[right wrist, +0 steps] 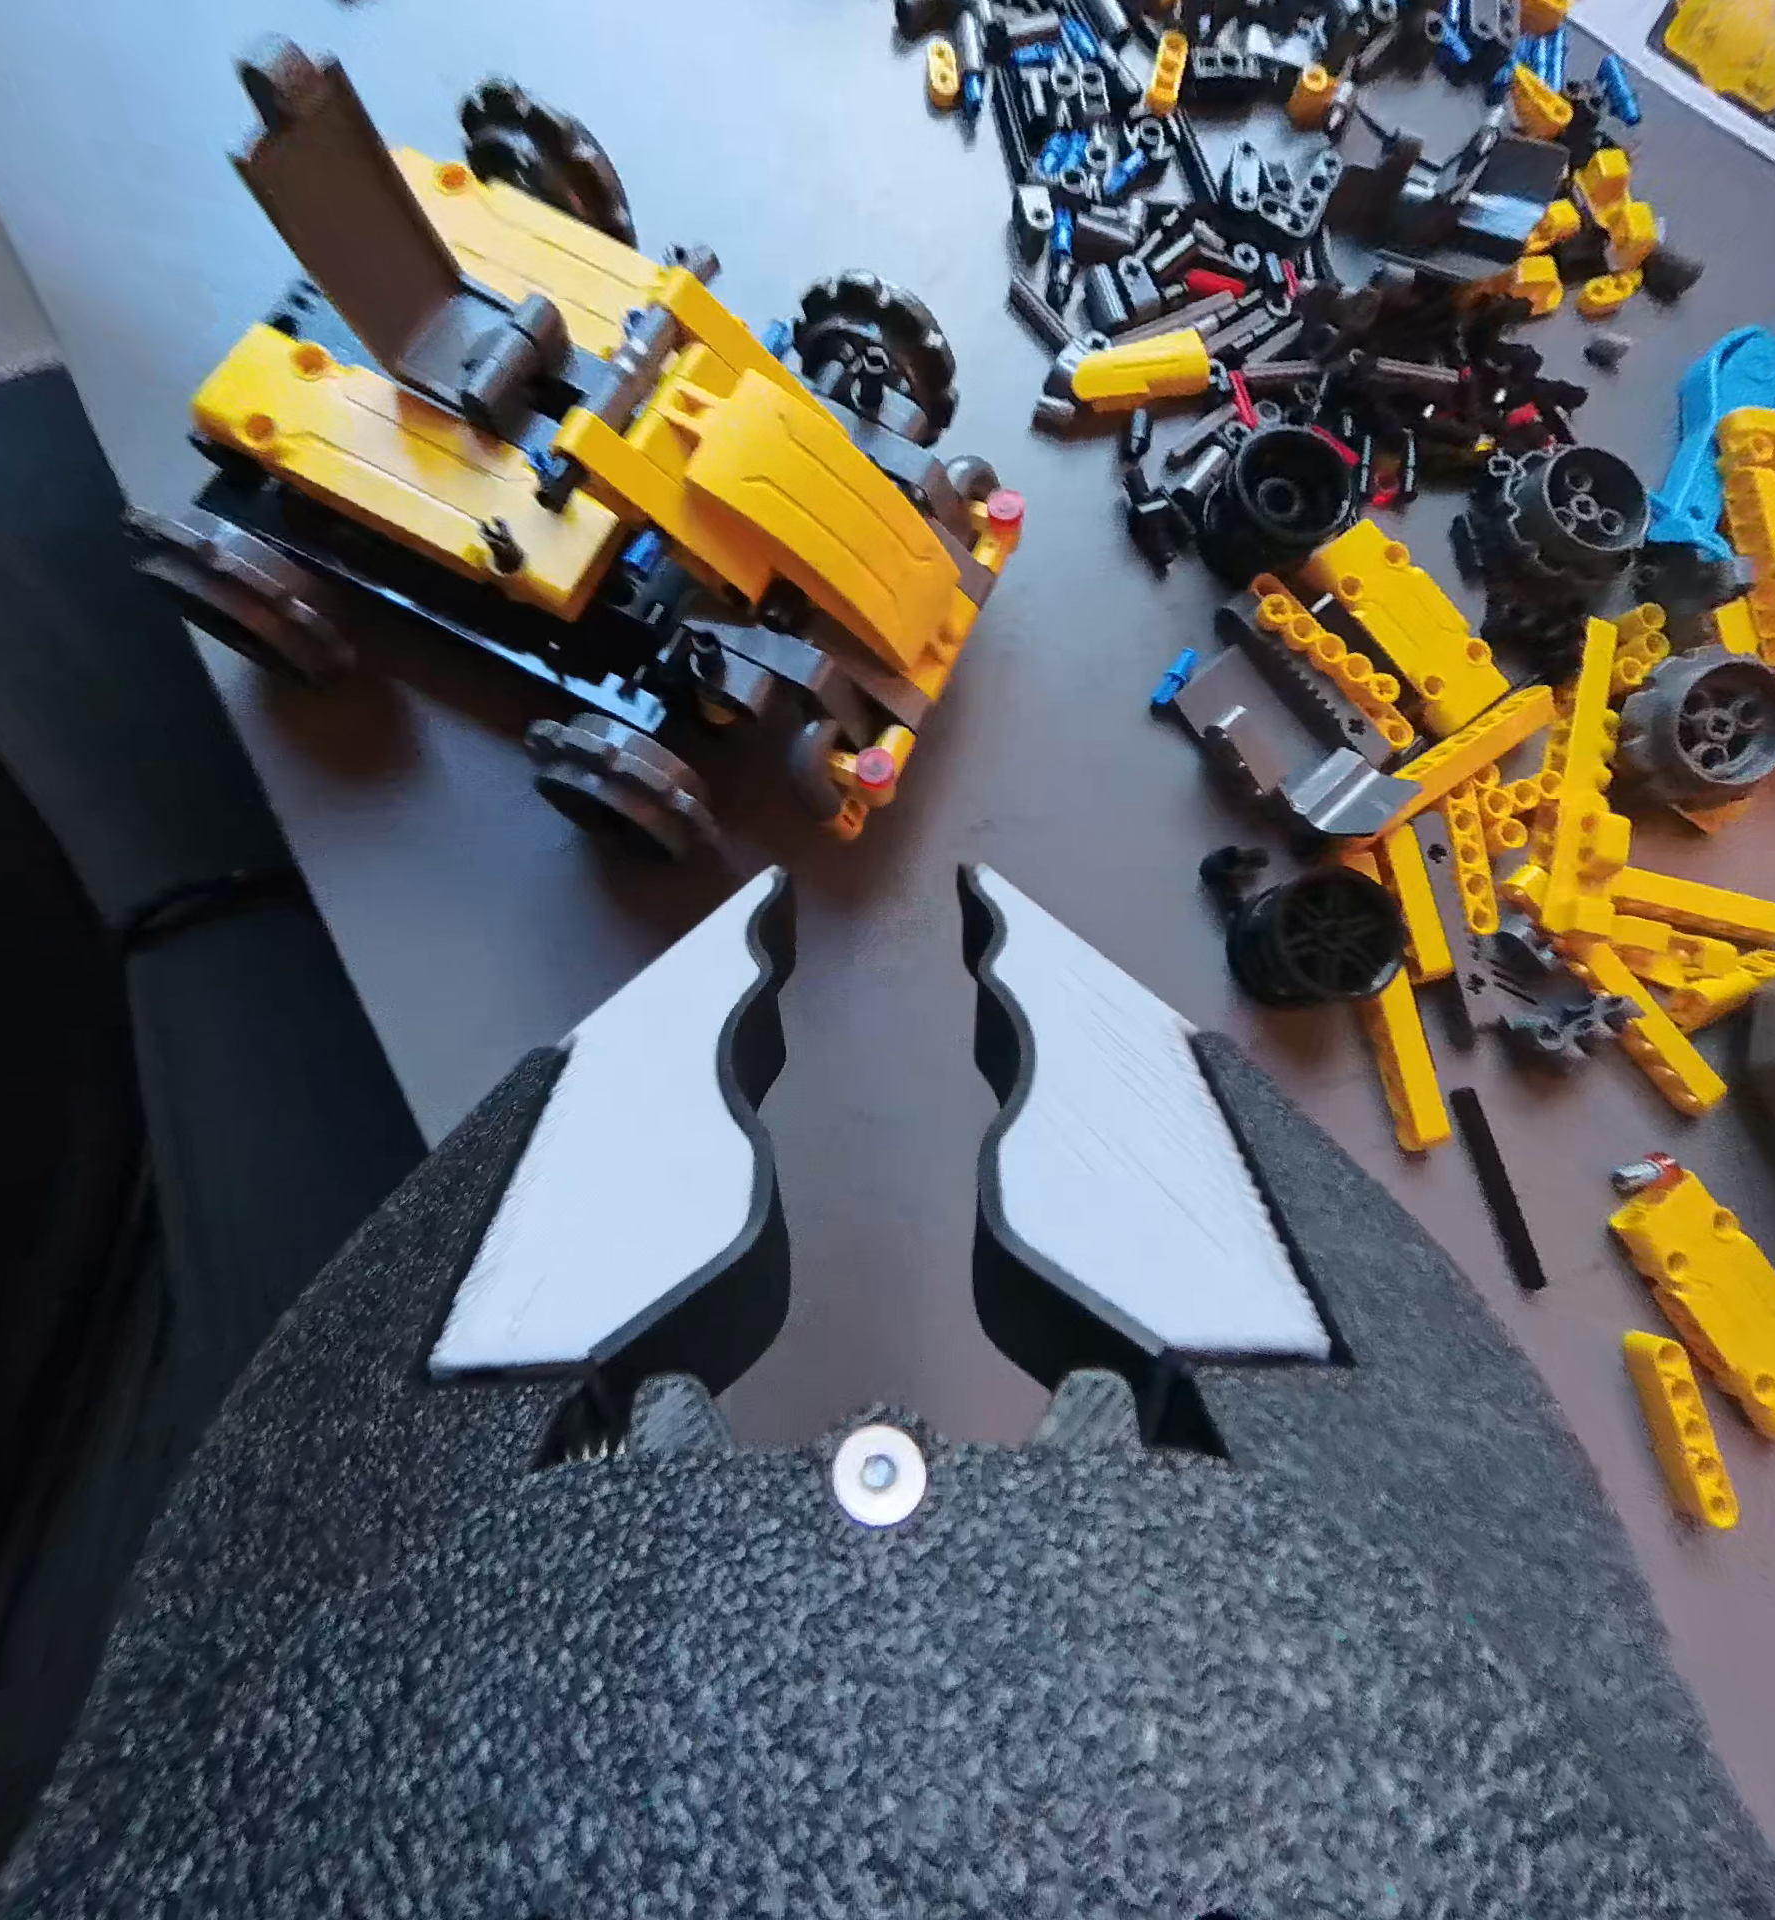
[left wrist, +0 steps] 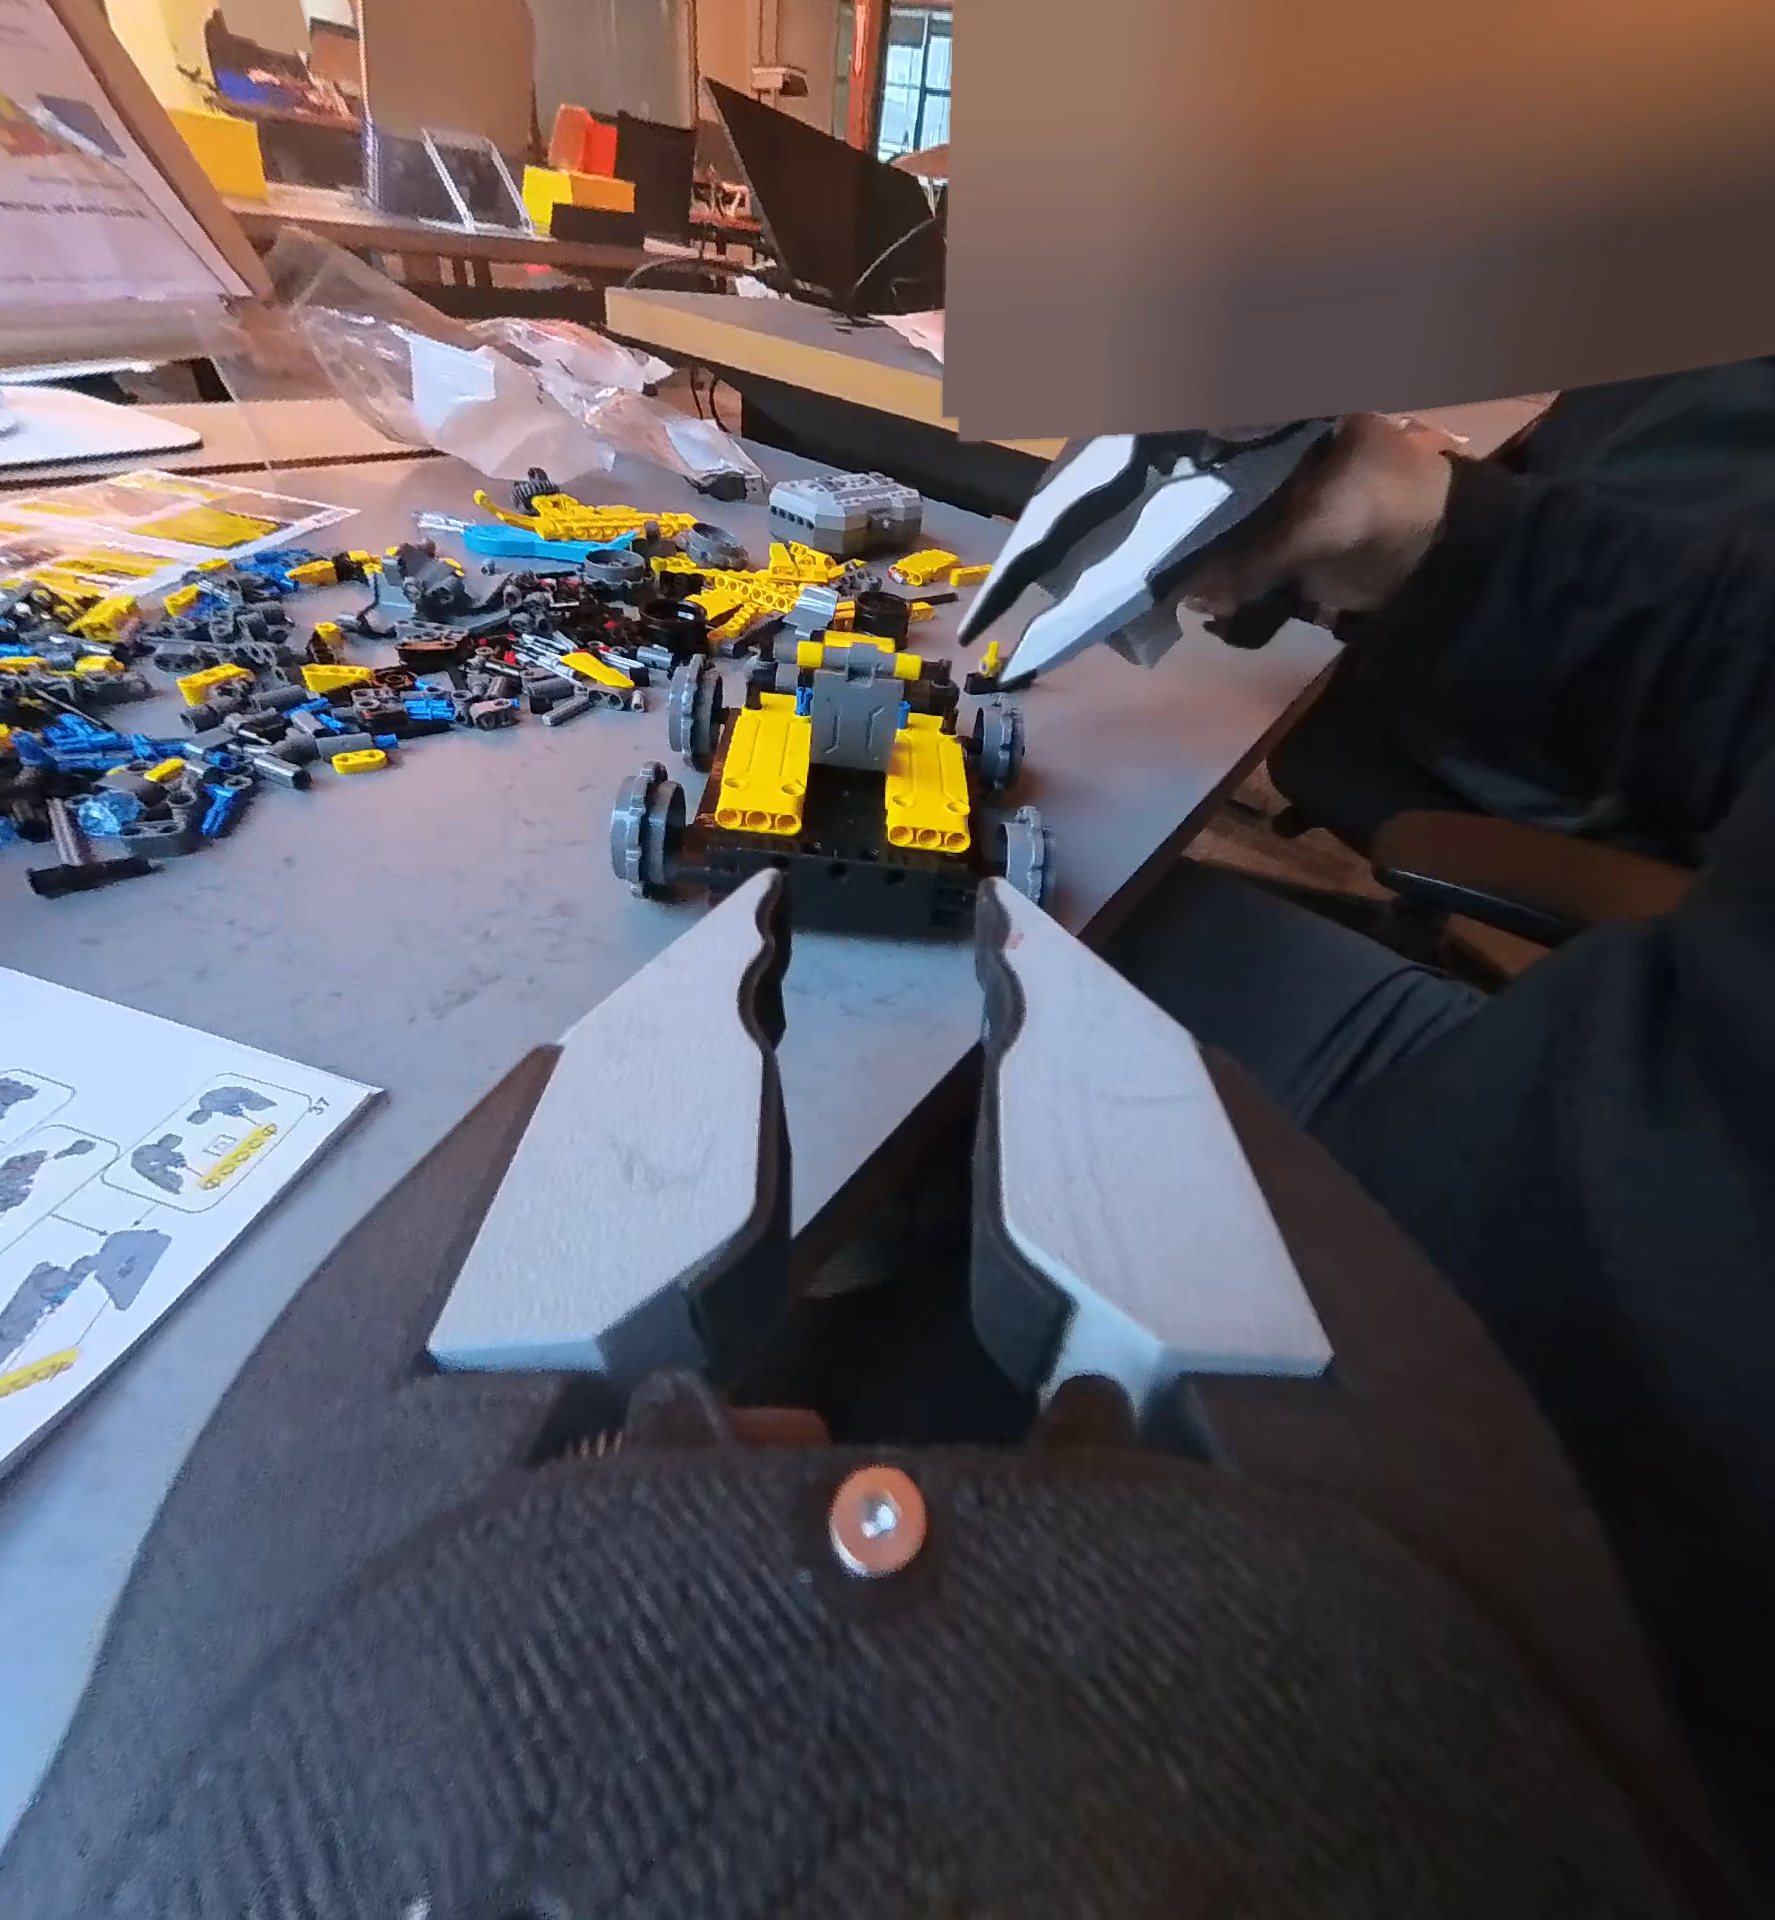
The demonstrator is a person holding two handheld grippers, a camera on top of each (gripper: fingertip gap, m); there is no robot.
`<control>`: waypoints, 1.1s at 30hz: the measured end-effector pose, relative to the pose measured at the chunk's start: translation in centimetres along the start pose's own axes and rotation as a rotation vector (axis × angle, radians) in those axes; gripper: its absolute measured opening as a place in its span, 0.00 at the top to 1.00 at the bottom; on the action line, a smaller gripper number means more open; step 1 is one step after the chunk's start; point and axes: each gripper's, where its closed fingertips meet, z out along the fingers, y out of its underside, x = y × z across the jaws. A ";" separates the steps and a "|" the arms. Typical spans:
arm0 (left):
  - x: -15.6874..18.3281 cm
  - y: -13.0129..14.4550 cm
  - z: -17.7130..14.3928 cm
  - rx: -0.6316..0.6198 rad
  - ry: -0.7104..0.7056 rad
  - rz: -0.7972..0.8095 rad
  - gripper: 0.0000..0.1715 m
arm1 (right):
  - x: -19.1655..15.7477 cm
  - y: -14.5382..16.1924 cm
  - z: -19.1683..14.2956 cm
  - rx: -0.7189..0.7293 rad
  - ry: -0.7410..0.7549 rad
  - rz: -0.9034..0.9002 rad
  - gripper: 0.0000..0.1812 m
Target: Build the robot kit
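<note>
A part-built yellow and black brick vehicle with grey wheels stands on the grey table. My left gripper is open and empty, its tips just short of the vehicle's near end. My right gripper reaches in from the right, held by a hand, with its tips by a small yellow and black piece beside the vehicle's far end. In the right wrist view the right gripper is open and empty, above bare table just in front of the vehicle.
A spread of loose yellow, blue and black parts lies left of the vehicle and shows in the right wrist view. An instruction sheet lies near left. A grey box and plastic bags sit behind. The table edge runs along the right. The grippers' ends are close to 20 cm from one another.
</note>
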 end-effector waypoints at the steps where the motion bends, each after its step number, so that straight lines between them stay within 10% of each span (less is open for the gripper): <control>1: 0.0 0.1 0.1 -0.001 0.003 -0.004 0.81 | 0.2 0.2 0.3 -0.021 0.010 -0.017 0.82; 19: -0.2 0.8 0.5 -0.029 0.003 -0.025 0.81 | -2.6 -4.4 5.6 0.035 -0.087 -0.072 0.85; 33: -0.3 1.0 0.9 -0.030 -0.007 -0.028 0.81 | -0.3 -4.5 0.3 0.283 -0.032 0.048 0.85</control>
